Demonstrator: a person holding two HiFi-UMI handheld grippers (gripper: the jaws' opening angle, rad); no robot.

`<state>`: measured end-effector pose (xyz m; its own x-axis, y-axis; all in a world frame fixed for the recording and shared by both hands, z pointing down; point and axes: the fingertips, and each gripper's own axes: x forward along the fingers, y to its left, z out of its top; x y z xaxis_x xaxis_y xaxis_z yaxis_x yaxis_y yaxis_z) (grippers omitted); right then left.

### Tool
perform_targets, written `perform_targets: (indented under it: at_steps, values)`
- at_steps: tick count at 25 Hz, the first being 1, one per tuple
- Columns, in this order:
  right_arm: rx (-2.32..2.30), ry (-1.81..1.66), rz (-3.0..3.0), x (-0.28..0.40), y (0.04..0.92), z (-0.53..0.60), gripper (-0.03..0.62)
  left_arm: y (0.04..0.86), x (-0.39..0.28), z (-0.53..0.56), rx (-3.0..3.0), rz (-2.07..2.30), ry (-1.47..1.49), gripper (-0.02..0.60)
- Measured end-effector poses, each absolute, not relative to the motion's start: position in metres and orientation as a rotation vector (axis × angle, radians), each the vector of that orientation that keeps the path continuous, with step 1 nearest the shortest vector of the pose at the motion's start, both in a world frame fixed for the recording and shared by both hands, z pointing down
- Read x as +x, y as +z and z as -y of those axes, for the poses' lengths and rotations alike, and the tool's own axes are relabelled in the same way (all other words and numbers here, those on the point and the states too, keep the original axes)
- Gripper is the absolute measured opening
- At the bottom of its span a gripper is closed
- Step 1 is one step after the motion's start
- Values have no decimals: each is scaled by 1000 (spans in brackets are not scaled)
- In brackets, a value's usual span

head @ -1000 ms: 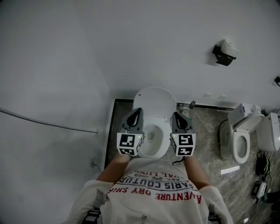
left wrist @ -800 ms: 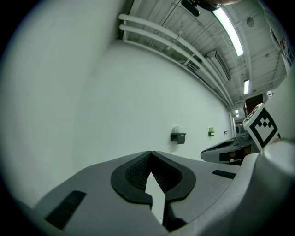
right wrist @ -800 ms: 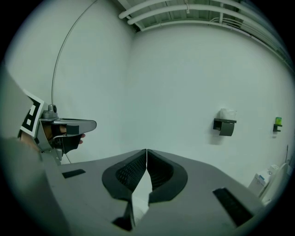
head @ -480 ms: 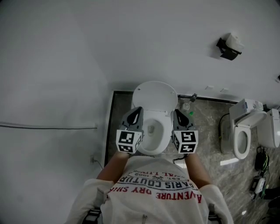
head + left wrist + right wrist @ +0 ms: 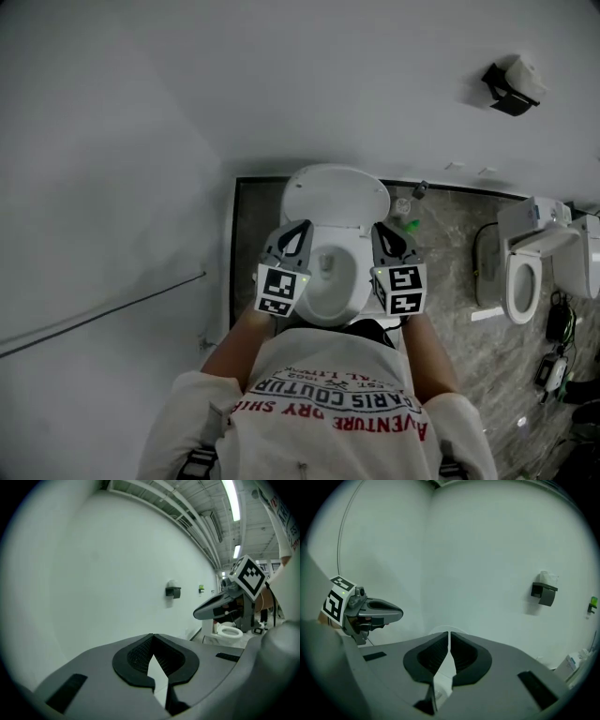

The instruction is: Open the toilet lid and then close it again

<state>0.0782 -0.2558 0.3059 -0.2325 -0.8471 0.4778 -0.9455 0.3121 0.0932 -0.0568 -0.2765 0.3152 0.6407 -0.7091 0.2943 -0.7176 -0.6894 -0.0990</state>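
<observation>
Flanking toilet (image 5: 336, 199): left hand-held gripper (image 5: 297, 230), right hand-held gripper (image 5: 383, 231), jaws together.

Both arms are out front, the bare forearms (image 5: 232, 342) reaching forward side by side. The left gripper (image 5: 298, 228) is tilted a little downward with its jaws pressed together, nothing between them. The right gripper (image 5: 383, 230) sits level with it but well apart, its jaws closed too and empty.

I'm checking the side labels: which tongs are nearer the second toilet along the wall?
Right. The right tongs are at the open toilet's side facing the second toilet; the left tongs are at its opposite side, farther off.
</observation>
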Motion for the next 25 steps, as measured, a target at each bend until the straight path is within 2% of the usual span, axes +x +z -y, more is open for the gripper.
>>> perform_targets:
  at_steps: [8,12,15,20,25]
  values:
    - [1445,286,2123,89,333,315,18,357,-31,329,2874,1133,740,9]
    - [1343,274,2123,91,355,341,19,374,-22,354,2839,1128,801,60]
    - [1254,279,2127,96,373,364,20,389,-11,375,2793,1123,843,75]
    - [1082,192,2103,101,400,407,27,416,7,418,2803,1051,1054,127]
    - [906,138,2086,91,425,426,38,438,14,442,2833,927,1281,132]
